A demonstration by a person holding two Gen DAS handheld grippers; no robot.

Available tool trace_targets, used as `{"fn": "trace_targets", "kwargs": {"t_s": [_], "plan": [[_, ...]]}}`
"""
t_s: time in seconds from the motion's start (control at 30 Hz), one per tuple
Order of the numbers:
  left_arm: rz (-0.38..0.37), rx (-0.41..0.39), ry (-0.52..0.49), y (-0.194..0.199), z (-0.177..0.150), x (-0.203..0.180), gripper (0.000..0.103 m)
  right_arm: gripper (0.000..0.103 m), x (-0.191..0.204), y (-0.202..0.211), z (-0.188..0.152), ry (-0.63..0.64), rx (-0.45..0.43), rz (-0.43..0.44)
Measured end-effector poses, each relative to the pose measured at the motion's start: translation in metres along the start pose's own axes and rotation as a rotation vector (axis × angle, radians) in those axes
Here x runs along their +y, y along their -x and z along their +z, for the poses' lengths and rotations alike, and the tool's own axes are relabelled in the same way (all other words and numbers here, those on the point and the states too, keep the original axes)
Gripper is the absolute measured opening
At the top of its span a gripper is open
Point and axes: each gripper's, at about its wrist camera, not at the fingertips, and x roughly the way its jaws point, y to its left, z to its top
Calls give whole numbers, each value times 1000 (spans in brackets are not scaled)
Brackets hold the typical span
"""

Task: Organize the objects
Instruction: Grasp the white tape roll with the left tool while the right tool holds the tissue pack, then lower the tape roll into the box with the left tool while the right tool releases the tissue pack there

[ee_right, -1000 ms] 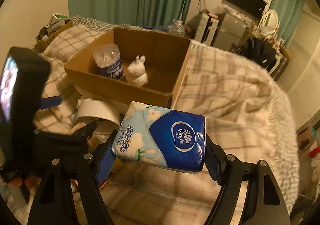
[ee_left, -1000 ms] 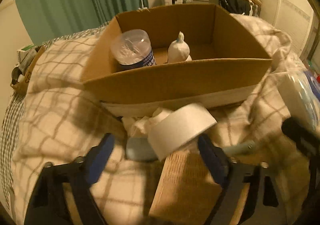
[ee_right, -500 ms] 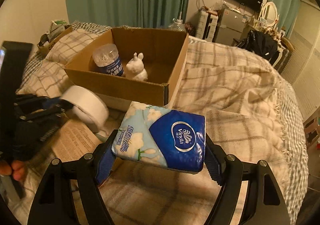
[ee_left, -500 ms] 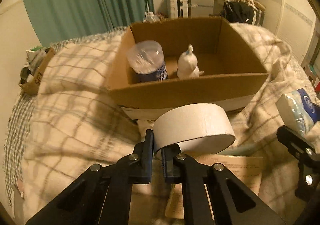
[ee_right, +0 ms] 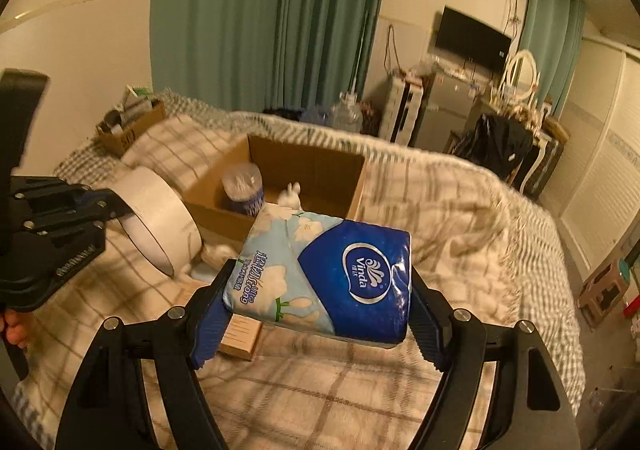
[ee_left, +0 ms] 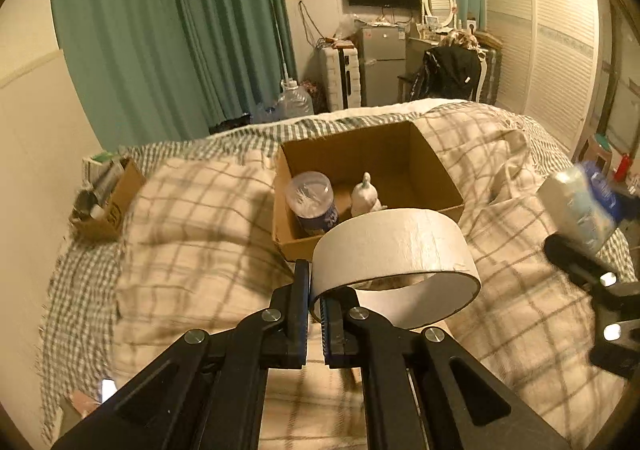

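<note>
Bedroom, plaid bed (ee_left: 192, 234), open box (ee_left: 416, 154) ahead. We judge tape roll (ee_left: 396, 246) light, stiff: left gripper (ee_left: 315, 302) fingers pinch its wall, held above bed. Tissue pack (ee_right: 332, 274) soft, slippery film: right gripper (ee_right: 320, 314) fingers squeeze its ends, aloft near box.

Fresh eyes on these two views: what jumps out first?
Both grippers are loaded above the plaid bed: the left gripper pinches the wall of a wide tape roll, and the right gripper clamps a blue Vinda tissue pack. Beyond them sits an open cardboard box already holding a swab jar and a white rabbit figurine.
</note>
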Motion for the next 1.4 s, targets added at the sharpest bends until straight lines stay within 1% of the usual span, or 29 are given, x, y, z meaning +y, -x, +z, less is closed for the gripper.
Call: {"fn": "trace_targets", "kwargs": {"t_s": [0.1,0.2,0.33,0.4,0.5,0.67,0.77,0.9,1.03,1.1,1.23,1.27,1.3,1.33,1.37,1.4], "plan": [[-17,4,13,0,6,6,5,77,3,15,13,1,-35,-13],[-31,4,37,-1,17,14,5,77,5,20,26,4,-59,-14],[-39,0,59,-10,41,23,5,77,4,7,55,6,-64,-1],[-27,-9,65,-17,56,26,5,77,5,-2,69,8,-63,4],[15,-28,49,-34,72,28,5,76,6,-25,89,19,-69,-4],[21,-13,36,-74,100,26,5,76,6,-82,126,31,-42,-14],[31,-18,20,-98,112,22,5,76,1,-116,141,36,-23,-29],[41,15,4,-135,122,17,5,76,-6,-160,150,39,15,-19],[49,28,-19,-164,124,13,5,76,-12,-187,145,43,29,-9],[33,39,-22,-176,123,12,5,76,-18,-197,138,21,32,18],[-10,73,-22,-192,120,11,10,78,-31,-204,129,-40,17,60],[-17,87,-15,-194,119,11,15,81,-32,-205,128,-56,18,69],[-24,108,-10,-194,117,10,30,88,-34,-205,129,-66,18,73],[-21,136,-6,-194,115,9,43,92,-36,-203,130,-72,15,72],[-19,153,-2,-192,114,8,76,97,-37,-198,130,-76,1,61],[-29,155,3,-187,112,7,95,100,-39,-193,130,-82,-14,48]]}}
